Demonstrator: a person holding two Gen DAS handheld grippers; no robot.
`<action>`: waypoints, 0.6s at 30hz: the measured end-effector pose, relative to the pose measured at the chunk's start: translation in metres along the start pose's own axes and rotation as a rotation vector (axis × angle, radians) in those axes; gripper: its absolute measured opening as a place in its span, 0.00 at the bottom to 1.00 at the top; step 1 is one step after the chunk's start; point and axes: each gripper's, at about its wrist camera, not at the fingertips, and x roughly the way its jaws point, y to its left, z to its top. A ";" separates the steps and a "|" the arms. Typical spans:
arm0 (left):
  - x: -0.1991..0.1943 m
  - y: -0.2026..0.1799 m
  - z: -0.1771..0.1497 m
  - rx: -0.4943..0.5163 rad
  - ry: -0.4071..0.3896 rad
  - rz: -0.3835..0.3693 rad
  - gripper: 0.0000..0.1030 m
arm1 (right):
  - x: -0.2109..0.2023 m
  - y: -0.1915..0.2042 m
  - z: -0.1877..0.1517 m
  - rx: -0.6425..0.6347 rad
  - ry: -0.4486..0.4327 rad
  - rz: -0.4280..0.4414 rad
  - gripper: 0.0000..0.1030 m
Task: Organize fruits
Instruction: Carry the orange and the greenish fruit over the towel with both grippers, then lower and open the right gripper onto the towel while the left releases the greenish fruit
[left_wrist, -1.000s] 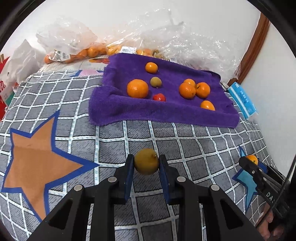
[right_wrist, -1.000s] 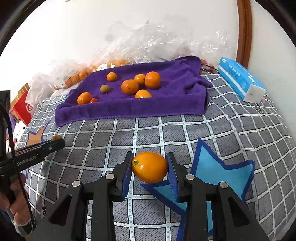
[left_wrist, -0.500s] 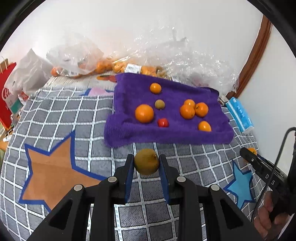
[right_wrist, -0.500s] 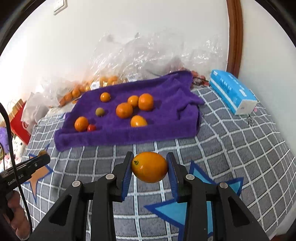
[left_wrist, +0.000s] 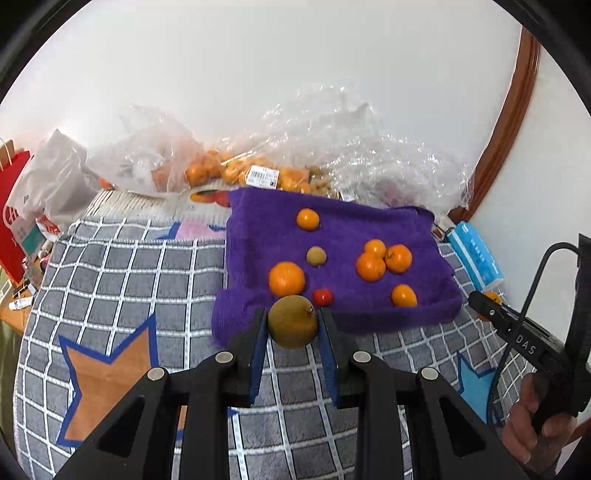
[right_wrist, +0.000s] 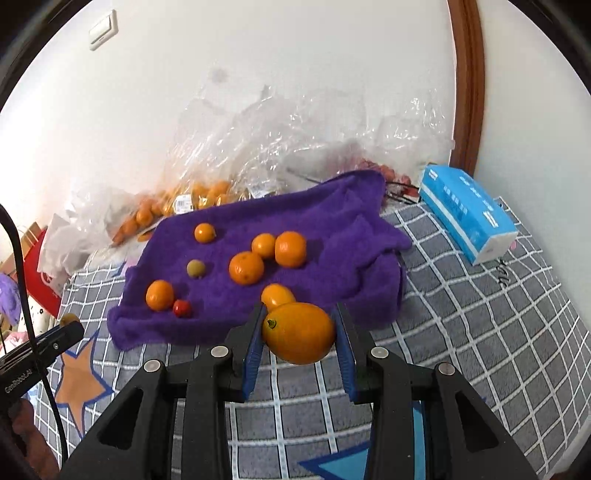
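My left gripper (left_wrist: 291, 323) is shut on a round olive-green fruit (left_wrist: 292, 322), held above the checked blanket just in front of the purple towel (left_wrist: 343, 229). My right gripper (right_wrist: 298, 332) is shut on an oval orange fruit (right_wrist: 298, 332), also held in the air before the purple towel (right_wrist: 332, 236). On the towel lie several oranges, a small green fruit (left_wrist: 316, 256) and a small red fruit (left_wrist: 323, 296). The right gripper shows at the right edge of the left wrist view, with a hand (left_wrist: 532, 439) on its handle.
The grey checked blanket (left_wrist: 129, 280) with star patches covers the surface. Clear plastic bags of oranges (left_wrist: 229, 170) lie against the wall behind the towel. A blue tissue pack (right_wrist: 469, 218) sits at the right, a red bag (left_wrist: 14, 221) at the far left.
Both grippers have risen with their fruit and drawn back, so the towel looks smaller and more of the wall shows. Both grips are unchanged.
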 end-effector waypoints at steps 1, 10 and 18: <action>0.001 0.000 0.002 0.001 -0.003 -0.001 0.25 | 0.001 0.000 0.002 0.001 -0.001 0.000 0.35; 0.012 0.002 0.019 0.012 -0.021 0.007 0.25 | 0.017 0.001 0.016 0.008 -0.012 -0.001 0.35; 0.026 0.003 0.032 0.016 -0.026 0.003 0.25 | 0.032 -0.001 0.023 0.009 -0.012 -0.005 0.35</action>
